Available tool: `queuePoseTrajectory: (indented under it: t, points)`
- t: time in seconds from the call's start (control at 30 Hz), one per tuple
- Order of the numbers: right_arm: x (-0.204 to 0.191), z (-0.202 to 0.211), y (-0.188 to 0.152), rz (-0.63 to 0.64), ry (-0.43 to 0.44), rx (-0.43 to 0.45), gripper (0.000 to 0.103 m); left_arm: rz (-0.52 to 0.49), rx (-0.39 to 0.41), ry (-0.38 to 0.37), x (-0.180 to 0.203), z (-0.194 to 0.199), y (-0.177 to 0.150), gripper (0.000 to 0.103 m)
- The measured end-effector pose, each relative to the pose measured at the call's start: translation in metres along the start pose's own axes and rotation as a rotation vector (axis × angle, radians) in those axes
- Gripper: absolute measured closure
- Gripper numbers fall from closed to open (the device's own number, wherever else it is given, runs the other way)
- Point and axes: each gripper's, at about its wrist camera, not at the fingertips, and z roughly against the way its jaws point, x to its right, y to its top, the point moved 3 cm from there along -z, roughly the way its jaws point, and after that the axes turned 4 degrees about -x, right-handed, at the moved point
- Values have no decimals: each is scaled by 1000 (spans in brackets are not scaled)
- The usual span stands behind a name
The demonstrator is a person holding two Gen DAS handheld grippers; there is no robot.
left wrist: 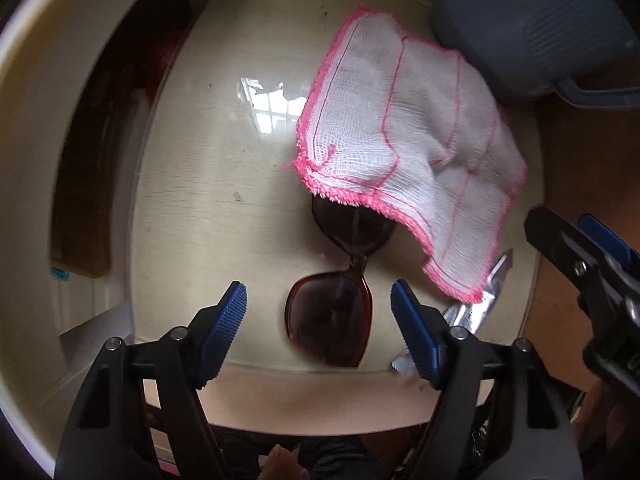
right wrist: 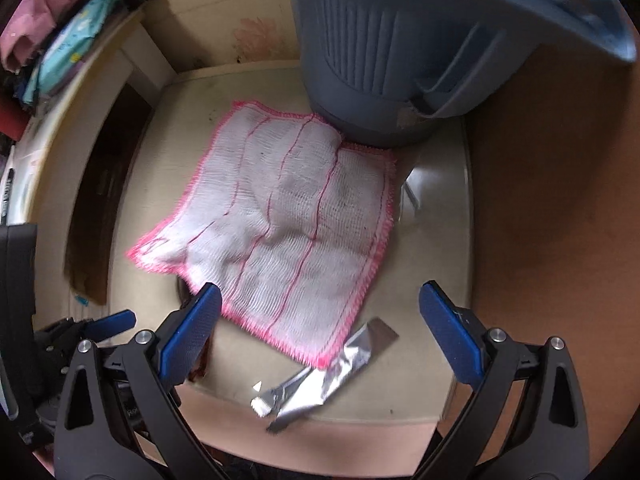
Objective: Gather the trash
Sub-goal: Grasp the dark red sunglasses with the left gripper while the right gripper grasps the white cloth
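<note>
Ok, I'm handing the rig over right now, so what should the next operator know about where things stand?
Left gripper: open, empty, over the sunglasses.
Right gripper: open, empty, above the silver wrapper.
Wrapper lies crumpled at the table's near edge, one end tucked under the pink-edged cloth. The cloth also covers part of the sunglasses.
Grey bin stands at the far side, on the cloth's far corner.
Done: no trash is held yet.
Left: probably grasp the wrapper and drop it in the bin; the sunglasses and cloth don't look like trash.
</note>
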Motion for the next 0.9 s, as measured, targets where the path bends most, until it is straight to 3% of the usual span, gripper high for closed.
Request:
queuePoseTrajectory:
  t: [0.13,0.3,0.47,0.53,0.57,0.67,0.77,0.87,0.9]
  points:
    - [-2,-19,10,8,-3,1,5,6,-7,4,0,-13,3,31]
    - [-7,-41,14,37,-13,-2,5,10,-12,14,-2,-24,6,50]
    - [-11,-61,13,53,-22,-17,7,-2,3,26,4,-25,10,56]
    - [-11,-68,11,64,-23,-30,14,6,2,19,3,-25,11,57]
    - [-12,-72,9,70,-25,-40,23,9,0,16,2,-25,12,58]
    - [-14,-69,5,106,-42,2,37,14,-2,25,-1,-24,11,60]
    - [-10,-64,2,112,-37,15,62,22,-1,30,-2,-22,11,62]
    - [-6,-61,0,110,-15,11,88,22,3,31,-2,-18,11,70]
    - [-4,-60,-1,107,-10,10,90,20,8,31,-1,-16,11,76]
